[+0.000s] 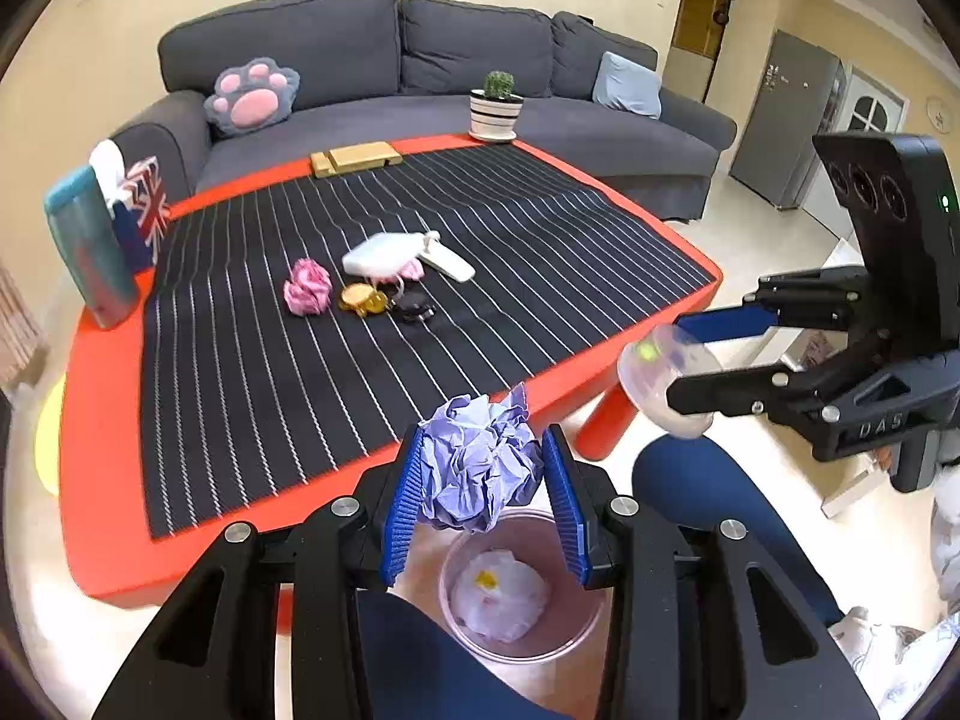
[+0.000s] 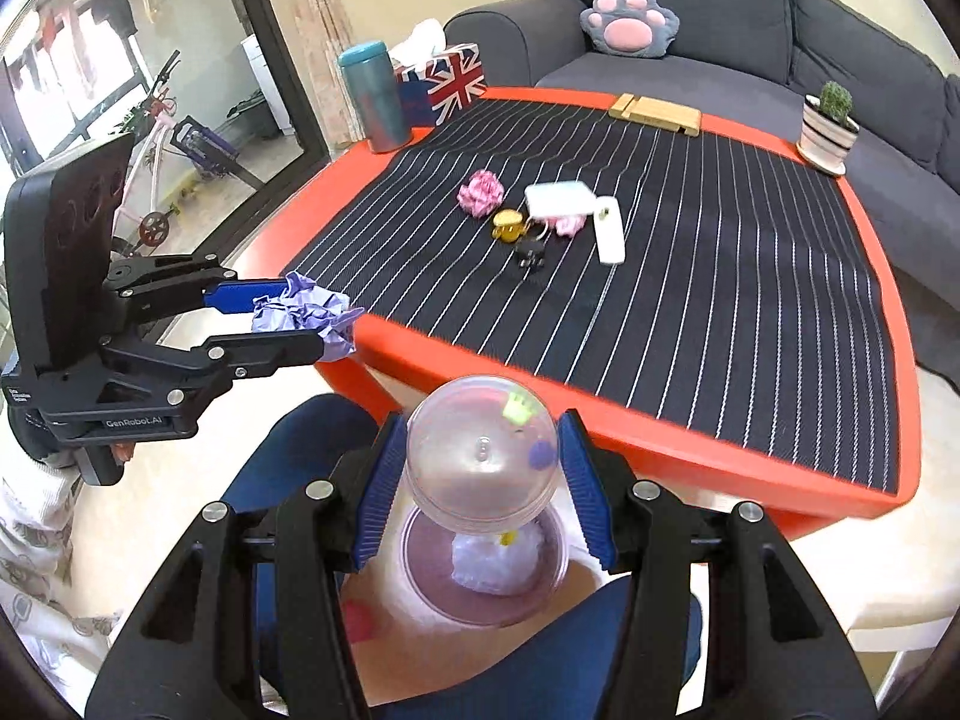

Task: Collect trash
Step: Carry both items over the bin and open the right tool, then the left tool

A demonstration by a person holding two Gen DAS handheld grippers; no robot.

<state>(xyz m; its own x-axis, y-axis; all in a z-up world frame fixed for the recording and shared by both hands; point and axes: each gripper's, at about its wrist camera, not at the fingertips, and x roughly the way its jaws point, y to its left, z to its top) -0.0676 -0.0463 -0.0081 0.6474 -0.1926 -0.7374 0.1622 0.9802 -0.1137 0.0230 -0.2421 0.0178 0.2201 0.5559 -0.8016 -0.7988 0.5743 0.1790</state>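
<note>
Left gripper [image 1: 483,489]: blue pads clamped on crumpled purple paper ball [image 1: 480,462], above clear bin [image 1: 516,630] on floor between person's knees; housing marked "GenRobot.AI".
Right gripper [image 2: 480,480]: pads pressed on clear plastic capsule [image 2: 480,450], over same bin; body marked "DAS".
Red table [image 1: 102,468], striped mat [image 1: 390,312]: pink paper wad [image 1: 307,287], white remote [image 1: 447,261].
Far: Union Jack tissue box [image 2: 447,81].
</note>
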